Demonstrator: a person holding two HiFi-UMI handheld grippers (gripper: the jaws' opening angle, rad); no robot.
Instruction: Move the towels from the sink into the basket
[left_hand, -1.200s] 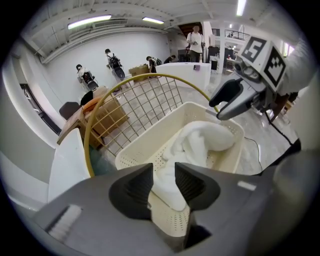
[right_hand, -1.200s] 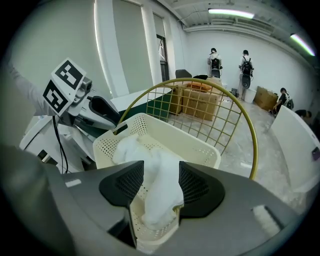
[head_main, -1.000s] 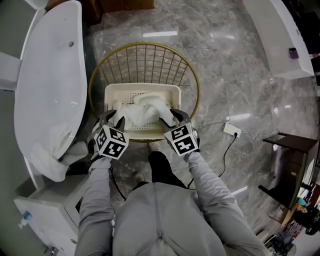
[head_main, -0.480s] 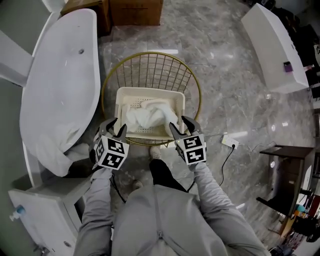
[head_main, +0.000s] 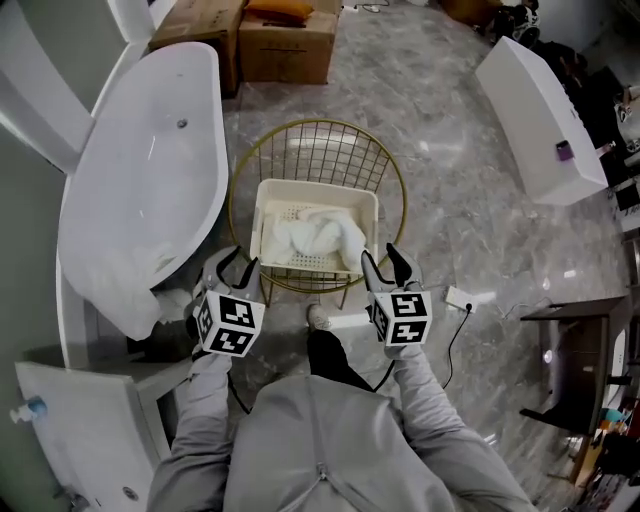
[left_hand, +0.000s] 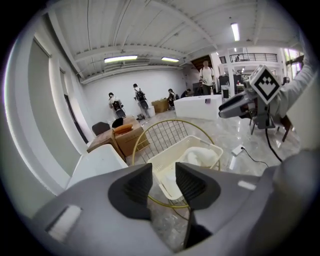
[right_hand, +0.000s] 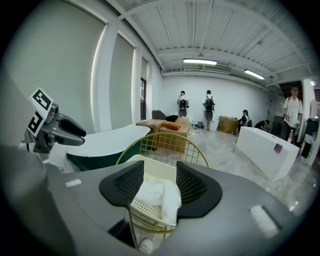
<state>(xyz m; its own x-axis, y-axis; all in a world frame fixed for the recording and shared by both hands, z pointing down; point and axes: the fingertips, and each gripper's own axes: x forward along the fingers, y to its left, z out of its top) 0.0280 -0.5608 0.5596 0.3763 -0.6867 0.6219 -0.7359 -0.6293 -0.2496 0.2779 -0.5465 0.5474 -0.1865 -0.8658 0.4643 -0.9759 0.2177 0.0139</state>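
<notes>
Evidently the left tongs (head_main: 238, 268) and right tongs (head_main: 388, 262) both stand spread and empty; one towel (head_main: 320, 235) lies in the basket (head_main: 268, 205) just ahead between them, apparently dropped there; another towel (head_main: 165, 298) drapes the sink (head_main: 150, 150) beside the left tongs, within reach.

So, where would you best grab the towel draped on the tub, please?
Grip the towel where it hangs over the tub's near rim, from above with the left gripper; that bunched edge probably stands clear of the smooth wall.

Open above basket (head_main: 320, 185); wire ring (head_main: 318, 155) close around it, tub (head_main: 150, 170) just left, bare floor right.
</notes>
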